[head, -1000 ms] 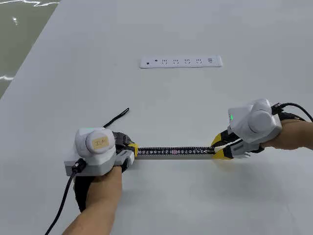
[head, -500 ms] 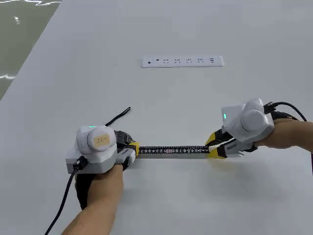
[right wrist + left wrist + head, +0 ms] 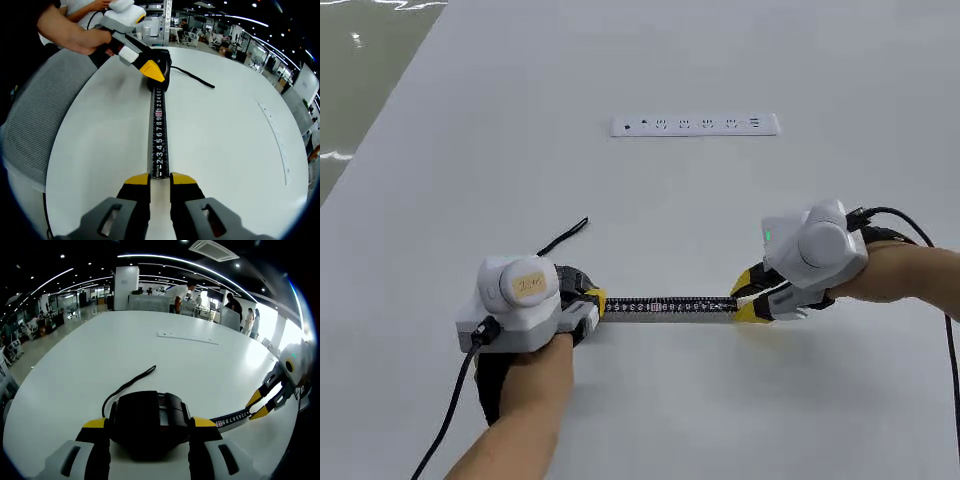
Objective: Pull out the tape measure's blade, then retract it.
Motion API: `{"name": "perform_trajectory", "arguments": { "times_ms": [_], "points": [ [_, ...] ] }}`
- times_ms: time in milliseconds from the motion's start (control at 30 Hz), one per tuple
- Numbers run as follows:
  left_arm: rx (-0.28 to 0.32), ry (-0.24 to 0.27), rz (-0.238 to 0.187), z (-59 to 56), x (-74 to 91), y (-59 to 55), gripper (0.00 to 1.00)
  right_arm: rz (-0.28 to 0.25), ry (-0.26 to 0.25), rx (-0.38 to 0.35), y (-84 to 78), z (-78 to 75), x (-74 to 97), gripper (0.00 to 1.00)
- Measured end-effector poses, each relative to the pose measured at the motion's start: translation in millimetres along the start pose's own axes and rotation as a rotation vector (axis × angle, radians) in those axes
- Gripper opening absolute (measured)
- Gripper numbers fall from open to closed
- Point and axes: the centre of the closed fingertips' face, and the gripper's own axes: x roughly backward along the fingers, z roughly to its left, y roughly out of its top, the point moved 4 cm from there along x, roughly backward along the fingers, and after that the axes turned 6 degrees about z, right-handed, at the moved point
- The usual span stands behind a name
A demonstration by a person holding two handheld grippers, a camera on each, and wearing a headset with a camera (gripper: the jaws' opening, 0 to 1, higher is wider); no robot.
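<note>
Over the last second the right gripper (image 3: 744, 297) has travelled toward 9 o'clock across the surface (image 3: 670, 200). The blade (image 3: 667, 305) between the two grippers is now shorter, which I read as the pull-out being done and the retraction under way. The left gripper (image 3: 588, 305) is clamped on the black tape measure (image 3: 147, 422), at about 8 o'clock in the head view, while the right gripper's jaws stand nearly closed at the blade's tip, apparently pinching it, though the contact itself is hidden.
</note>
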Motion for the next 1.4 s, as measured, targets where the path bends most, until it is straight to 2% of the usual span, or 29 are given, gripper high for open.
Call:
{"name": "perform_trajectory", "arguments": {
  "times_ms": [1000,1400],
  "points": [
    [0.007,-0.006,0.006,-0.4,-0.3,0.9,0.60,-0.016,0.000,0.013,20.5,-1.7,-8.6,0.13],
    [0.011,-0.009,0.008,-0.3,-0.2,1.4,0.60,-0.030,0.003,0.013,34.9,-2.0,-17.2,0.13]
  ]
}}
